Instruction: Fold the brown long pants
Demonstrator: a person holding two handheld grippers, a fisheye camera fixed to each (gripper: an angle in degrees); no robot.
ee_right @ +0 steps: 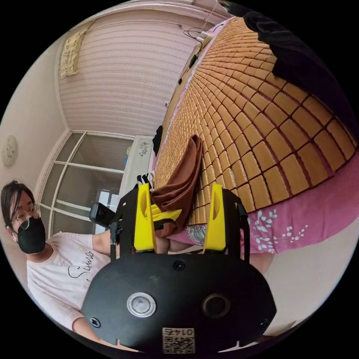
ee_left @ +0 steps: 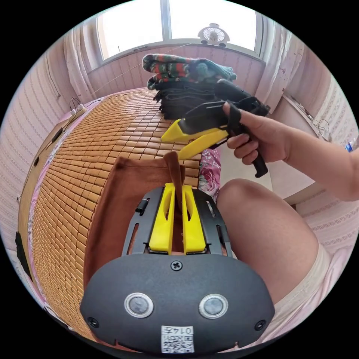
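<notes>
The brown long pants (ee_left: 123,194) lie in a folded strip on the bamboo mat (ee_left: 86,149) near the bed's edge. My left gripper (ee_left: 178,187) is shut on a raised fold of them, and brown cloth stands up between its yellow jaws. A hand holds my right gripper (ee_left: 176,146) just above and beyond that fold, jaws apart and empty. In the right gripper view the right gripper (ee_right: 180,187) stands open, and the bunched brown pants (ee_right: 183,168) hang between and beyond its jaws. The left gripper (ee_right: 166,216) pinches them from below.
A stack of folded clothes (ee_left: 183,86) sits at the mat's far end under the window, with a small fan (ee_left: 214,35) on the sill. A pink floral sheet (ee_right: 284,228) hangs over the bed edge. The person's knee (ee_left: 258,228) is beside the left gripper.
</notes>
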